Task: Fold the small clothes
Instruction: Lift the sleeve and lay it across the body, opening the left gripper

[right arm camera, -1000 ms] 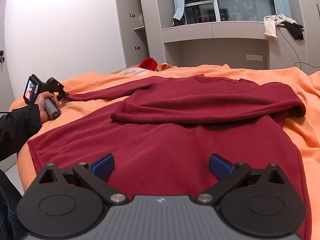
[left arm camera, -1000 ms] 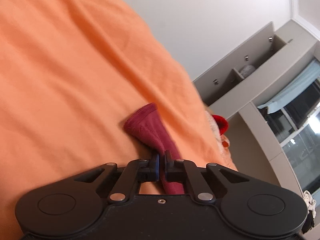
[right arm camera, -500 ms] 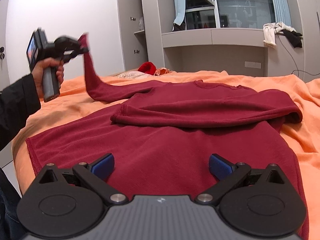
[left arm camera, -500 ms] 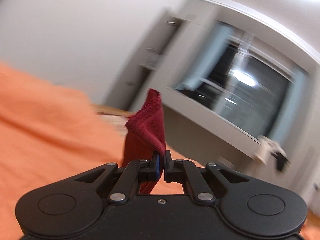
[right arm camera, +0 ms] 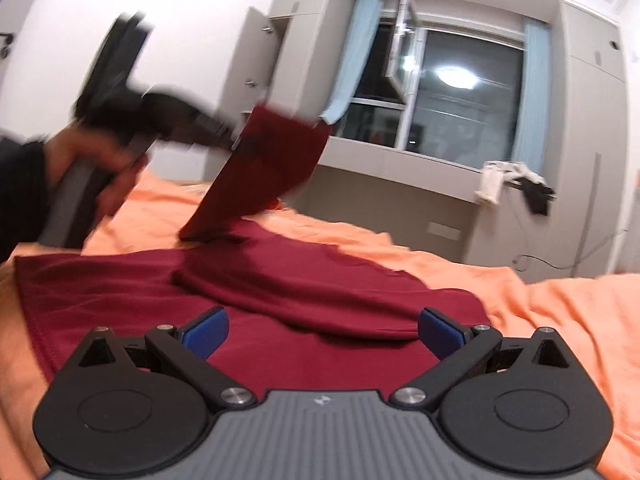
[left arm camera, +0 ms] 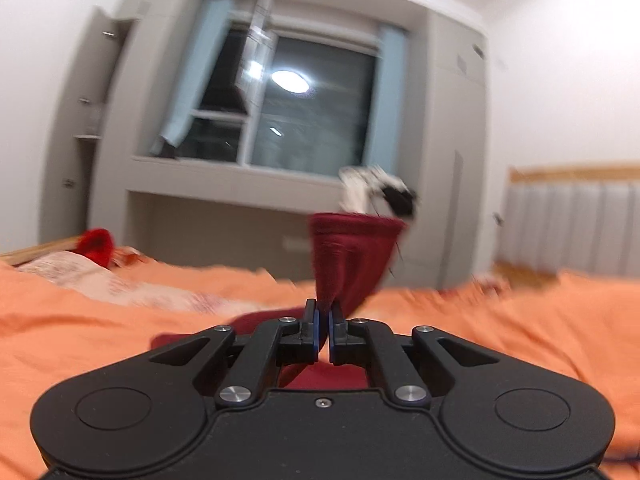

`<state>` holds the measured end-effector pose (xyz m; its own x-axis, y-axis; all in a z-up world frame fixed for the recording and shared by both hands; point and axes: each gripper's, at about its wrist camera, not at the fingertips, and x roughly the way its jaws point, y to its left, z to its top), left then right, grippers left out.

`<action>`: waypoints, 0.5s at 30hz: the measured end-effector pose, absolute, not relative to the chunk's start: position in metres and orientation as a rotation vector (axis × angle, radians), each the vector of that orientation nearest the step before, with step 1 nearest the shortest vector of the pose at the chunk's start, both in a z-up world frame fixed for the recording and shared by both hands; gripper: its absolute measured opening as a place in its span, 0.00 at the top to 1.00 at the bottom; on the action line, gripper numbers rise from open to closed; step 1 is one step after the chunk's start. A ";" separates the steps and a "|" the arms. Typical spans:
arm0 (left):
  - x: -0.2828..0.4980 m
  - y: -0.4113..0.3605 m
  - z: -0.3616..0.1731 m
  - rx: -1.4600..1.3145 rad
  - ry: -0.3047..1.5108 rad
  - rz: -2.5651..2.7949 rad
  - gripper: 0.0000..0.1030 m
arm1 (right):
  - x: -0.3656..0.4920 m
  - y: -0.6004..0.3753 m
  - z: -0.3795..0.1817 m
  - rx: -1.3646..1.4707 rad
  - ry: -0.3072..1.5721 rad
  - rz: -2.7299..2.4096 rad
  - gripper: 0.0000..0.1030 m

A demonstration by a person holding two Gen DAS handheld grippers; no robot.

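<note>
Lying spread across the orange bedspread [right arm camera: 552, 312], the dark red long-sleeved top [right arm camera: 304, 292] has one sleeve folded over its body, ending just in front of the right claw. Its other sleeve [right arm camera: 260, 172] rises off the bed at a slant toward the upper left, with the cuff end held in the air. The left claw [left arm camera: 323, 330] has its blue pads pressed together on that sleeve [left arm camera: 350, 264], and in the left wrist view the cuff opening stands above the claw tips while the rest of the fabric drops away beneath them. A hand [right arm camera: 108, 176] with a dark sleeve grips the handle of the left claw [right arm camera: 234, 138] at the left side of the right wrist view; both are blurred. The right claw [right arm camera: 322, 334] is spread wide with nothing between its blue pads [right arm camera: 206, 334], hovering low over the lower body of the top. Beyond the bed stand a grey open-doored cabinet [right arm camera: 264, 60] and a dark window [right arm camera: 452, 108] with pale blue curtains, one pane swung inward. White and black garments [right arm camera: 516, 184] hang off the ledge below the window. A red item [left arm camera: 96, 246] lies on a pale patterned cloth at the far left of the bed.
</note>
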<state>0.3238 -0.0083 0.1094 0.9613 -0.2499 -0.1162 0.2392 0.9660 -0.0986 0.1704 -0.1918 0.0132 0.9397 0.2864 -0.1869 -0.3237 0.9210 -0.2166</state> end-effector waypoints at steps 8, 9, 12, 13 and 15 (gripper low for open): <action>0.306 -0.030 0.044 0.043 0.283 -0.370 0.95 | 0.182 -0.211 0.011 -0.197 0.219 0.239 0.00; 0.303 -0.033 0.038 0.074 0.293 -0.378 0.94 | 0.183 -0.212 0.012 -0.191 0.218 0.235 0.00; 0.294 -0.037 0.028 0.103 0.336 -0.398 0.91 | 0.182 -0.217 0.017 -0.185 0.201 0.217 0.00; 0.291 -0.037 0.025 0.093 0.354 -0.404 0.89 | 0.181 -0.219 0.018 -0.183 0.194 0.211 0.00; 0.284 -0.034 0.022 0.071 0.378 -0.419 0.85 | 0.180 -0.222 0.023 -0.175 0.177 0.196 0.00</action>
